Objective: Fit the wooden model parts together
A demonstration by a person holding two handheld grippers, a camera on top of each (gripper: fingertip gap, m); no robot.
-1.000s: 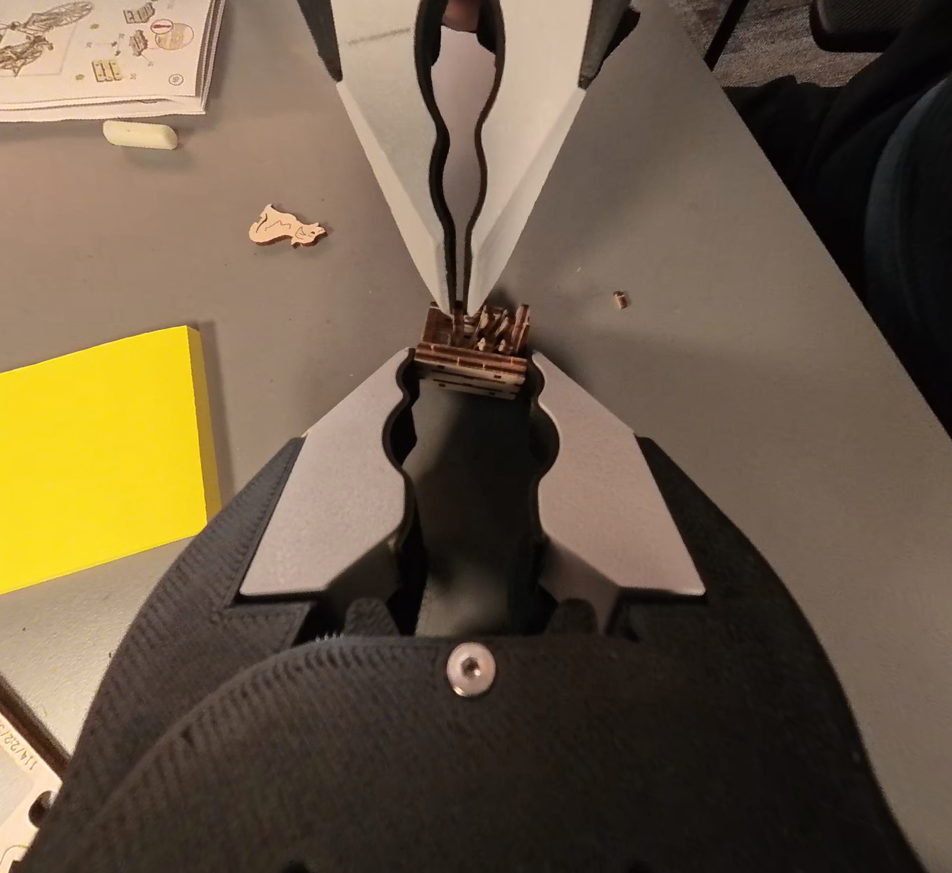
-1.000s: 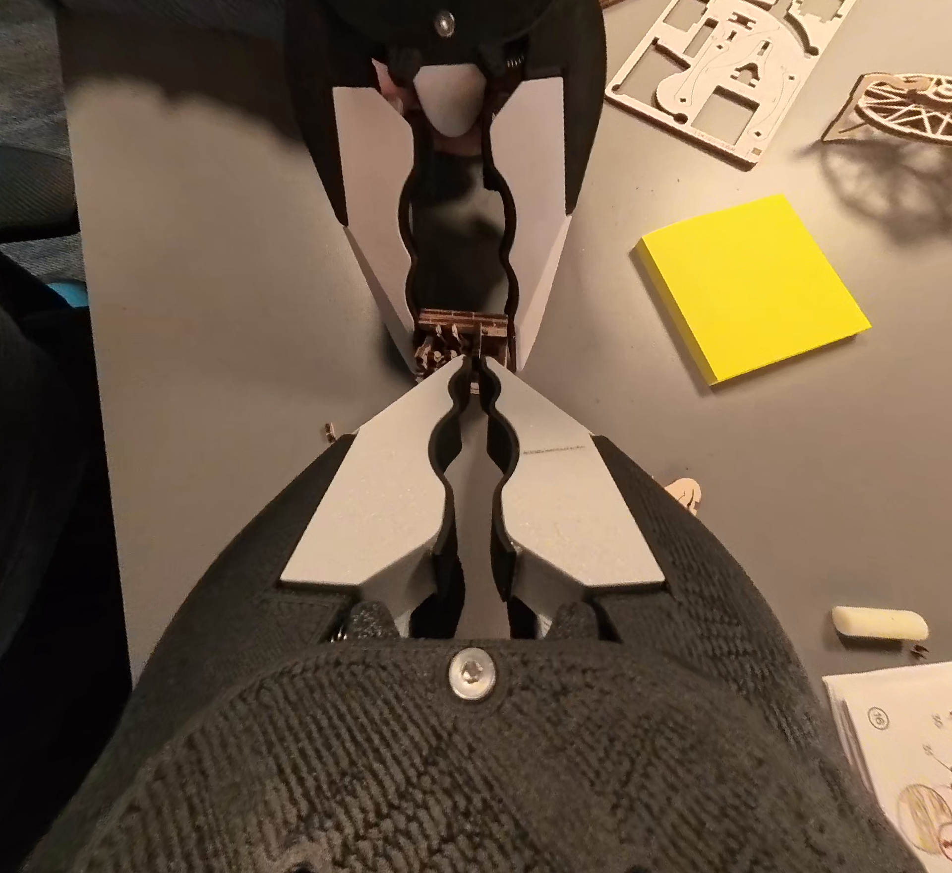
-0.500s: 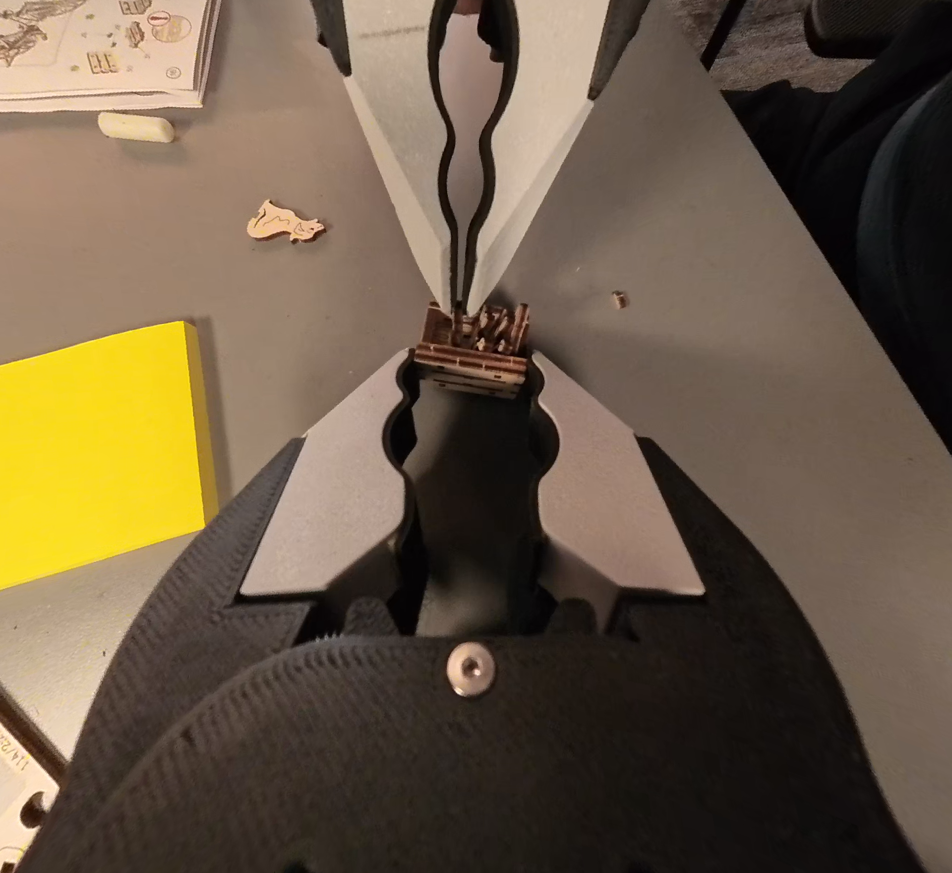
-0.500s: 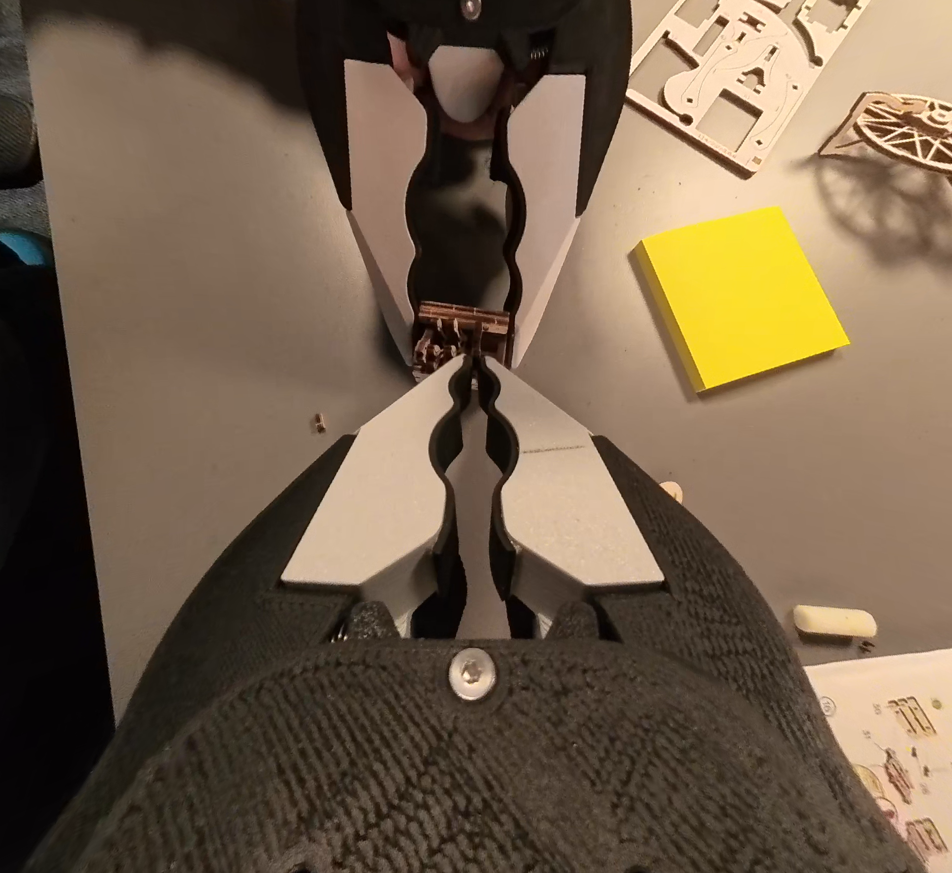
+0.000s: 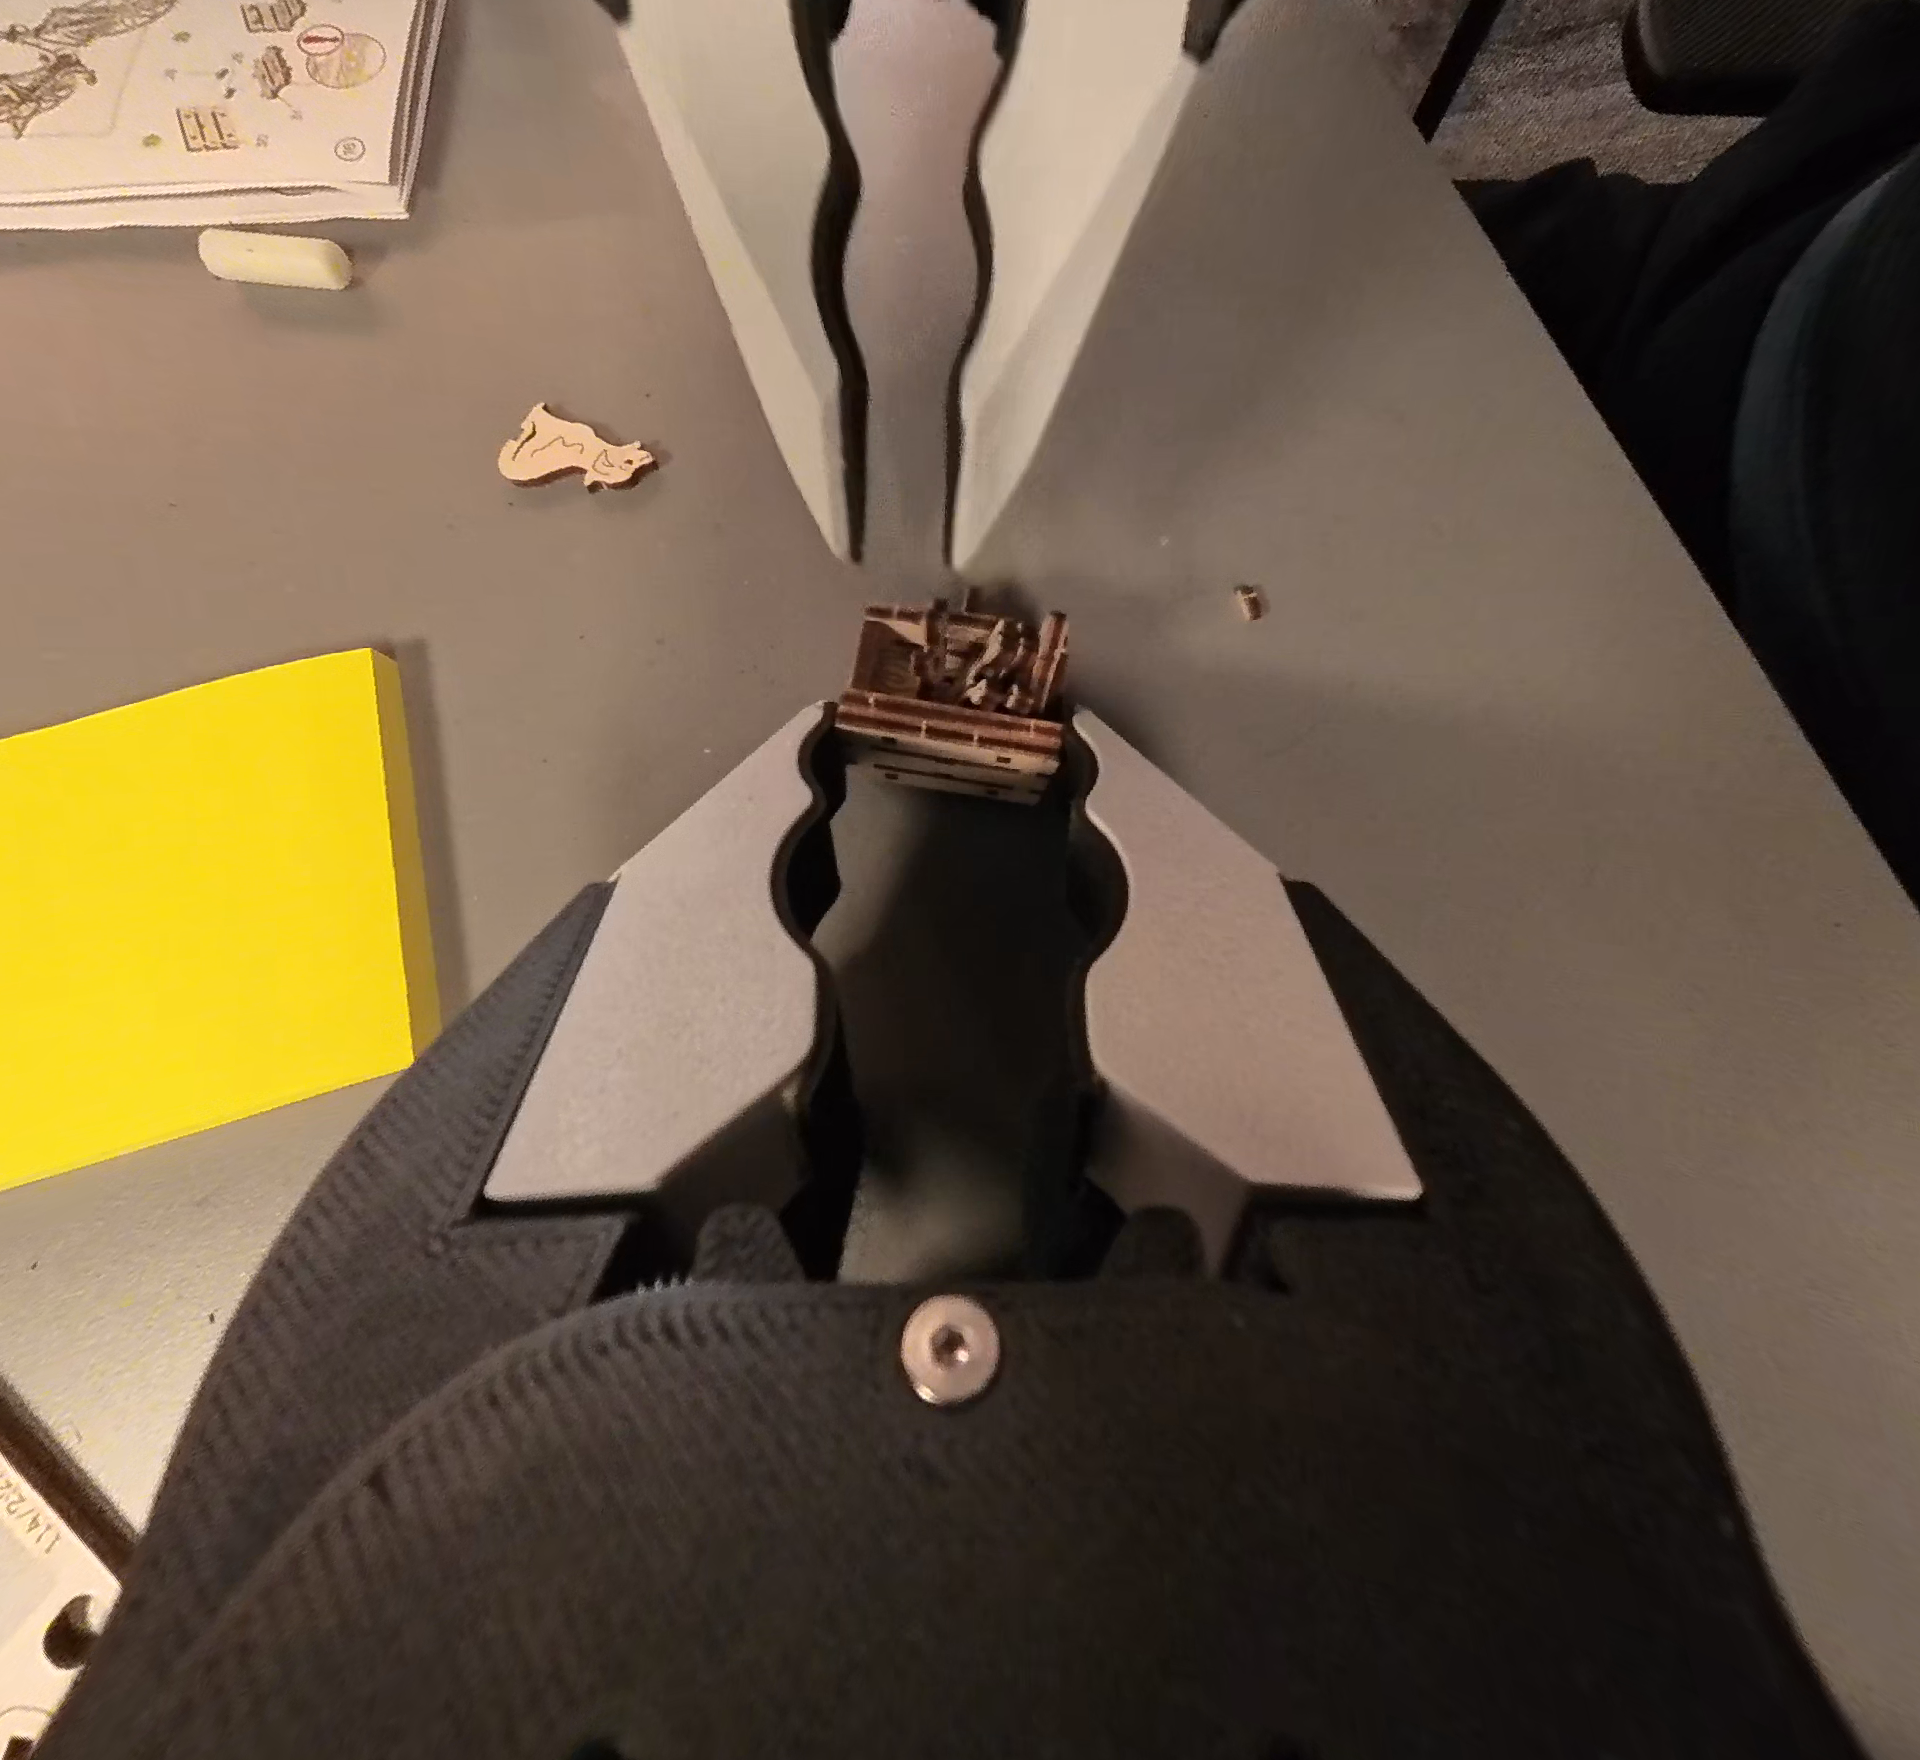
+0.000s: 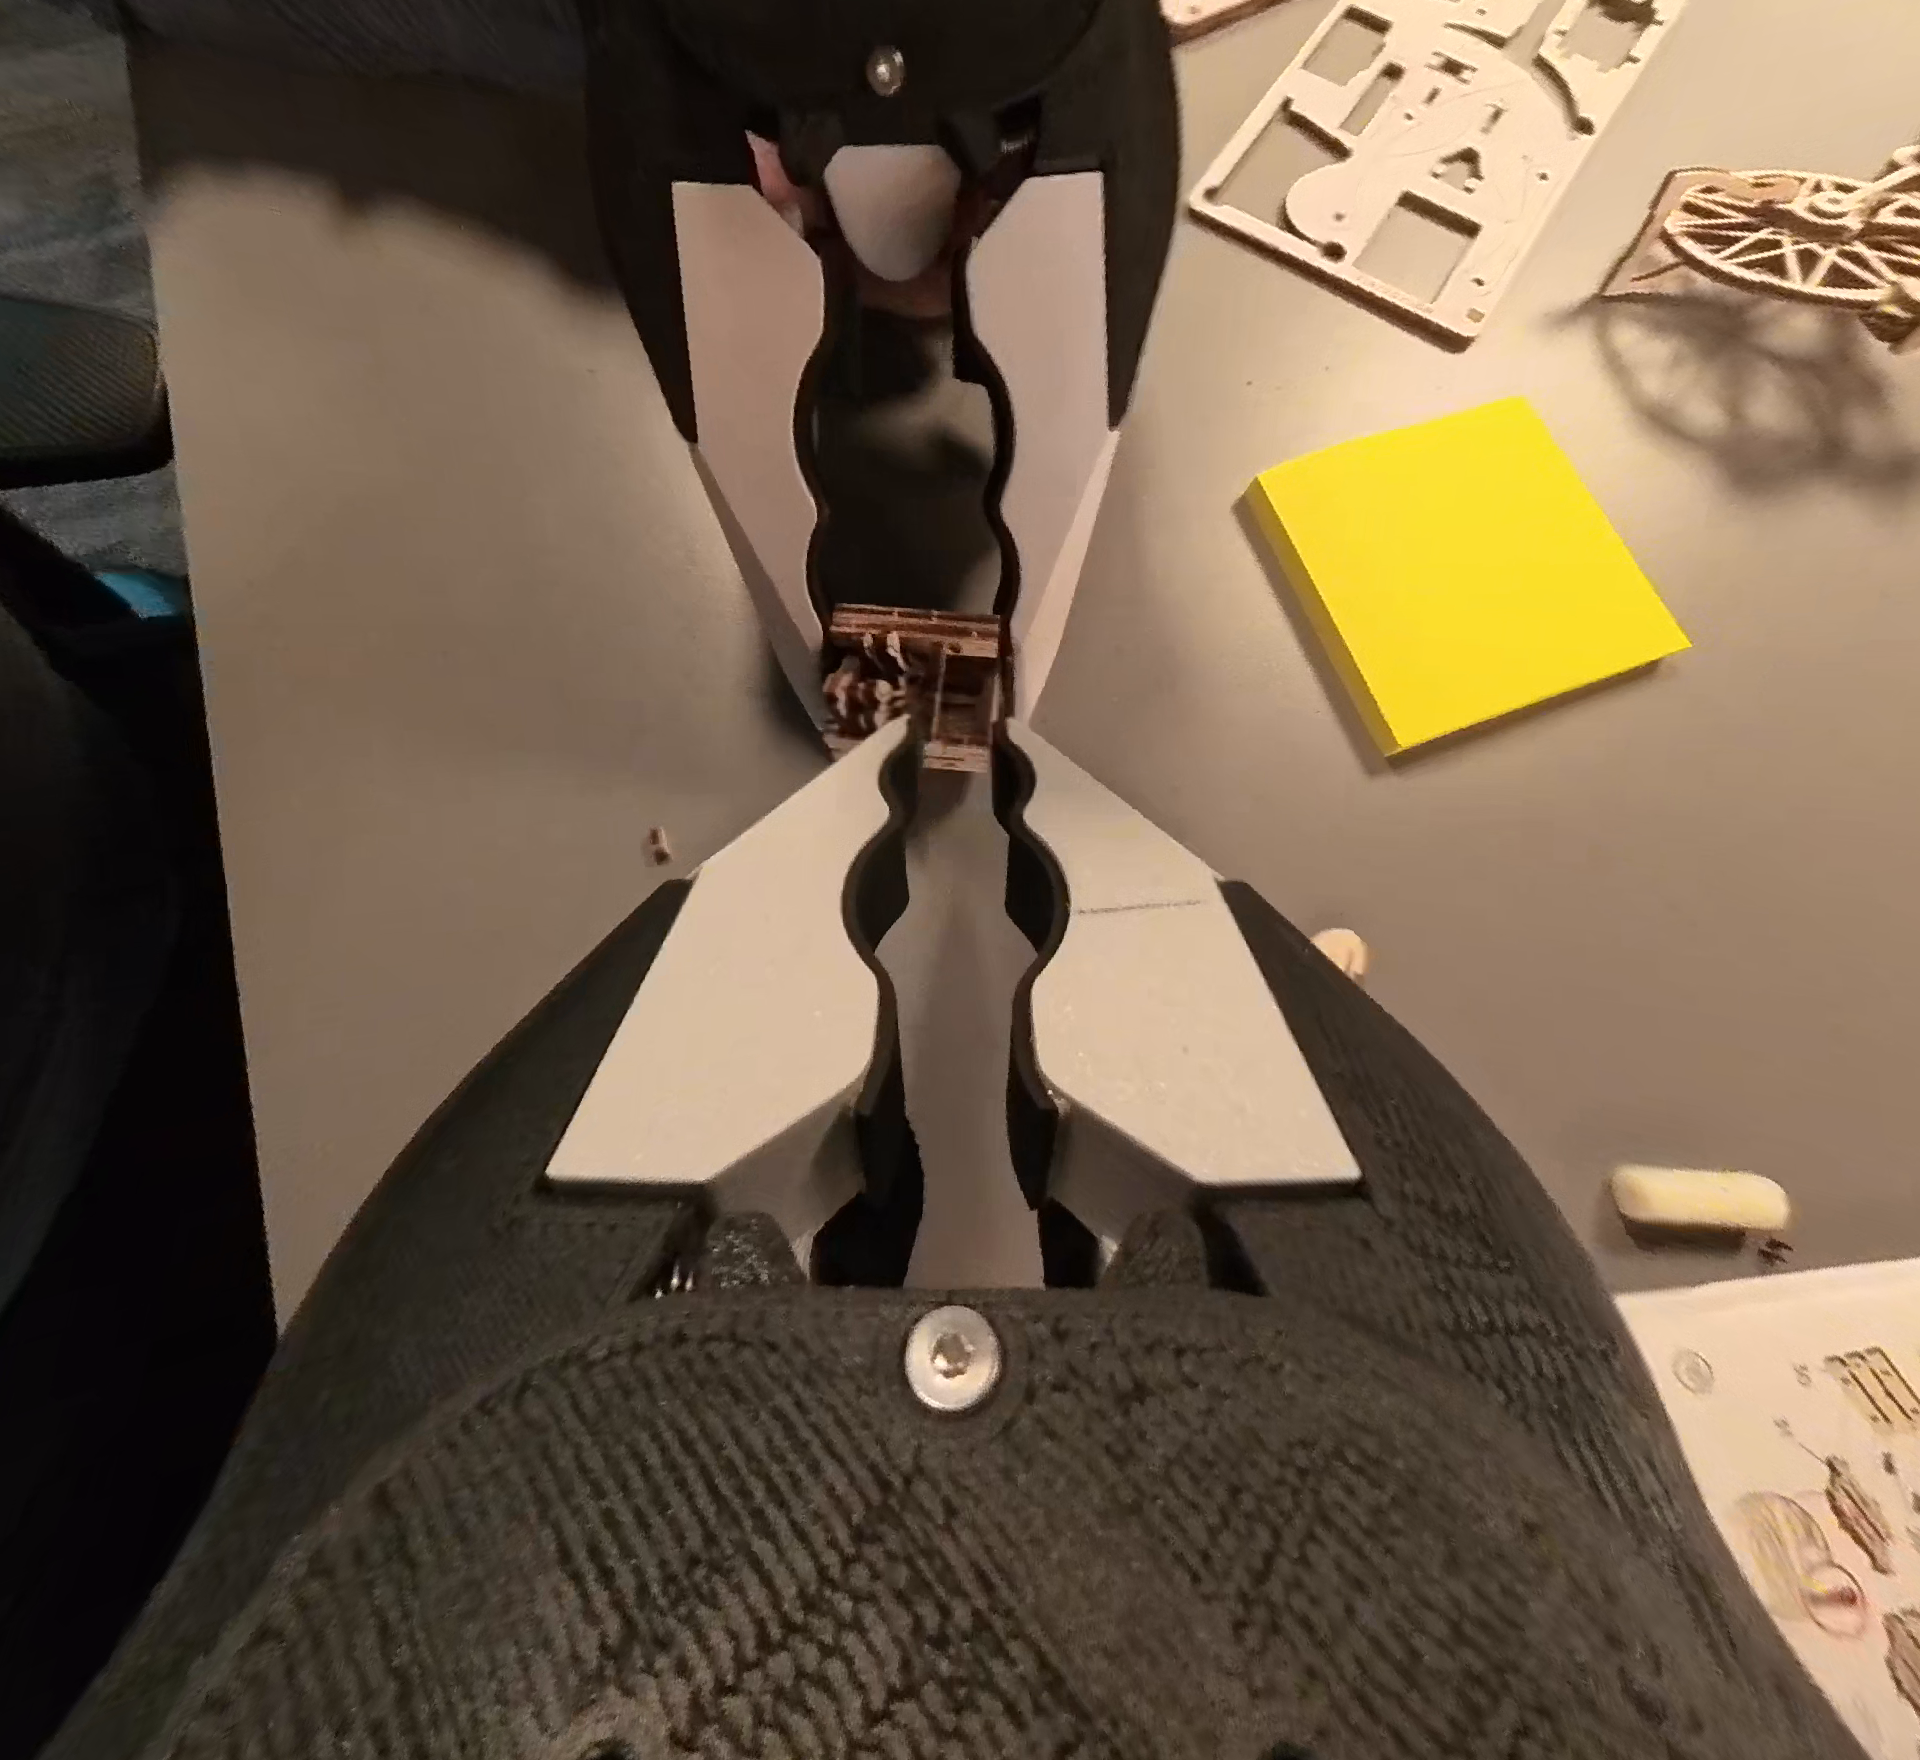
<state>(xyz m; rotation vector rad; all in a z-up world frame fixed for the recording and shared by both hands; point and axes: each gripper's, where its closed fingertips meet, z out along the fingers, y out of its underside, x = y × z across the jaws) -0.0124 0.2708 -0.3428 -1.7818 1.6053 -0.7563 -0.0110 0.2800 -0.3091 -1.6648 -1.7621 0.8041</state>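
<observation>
A small brown wooden assembly (image 5: 951, 702), box-like with thin parts standing in it, is held just above the grey table. My left gripper (image 5: 951, 723) is shut on its two sides. It also shows in the right wrist view (image 6: 920, 671), gripped from the far side. My right gripper (image 6: 951, 744) faces it head-on with its jaws a little apart. A thin upright wooden part (image 6: 956, 723) of the assembly stands between the fingertips. In the left wrist view the right gripper (image 5: 902, 557) ends just short of the assembly.
A yellow note pad (image 5: 197, 900), a loose wooden cutout (image 5: 571, 461), a white oblong piece (image 5: 272, 259) and an instruction booklet (image 5: 208, 48) lie nearby. A tiny peg (image 5: 1249, 602) lies near the table edge. Punched wooden sheets (image 6: 1444, 110) and a wheel model (image 6: 1787, 245) lie farther off. Left and right tips are no more than a few centimetres apart.
My right gripper was shut on a thin part in the assembly; its jaws have now parted and let go. The left gripper still holds the assembly.
</observation>
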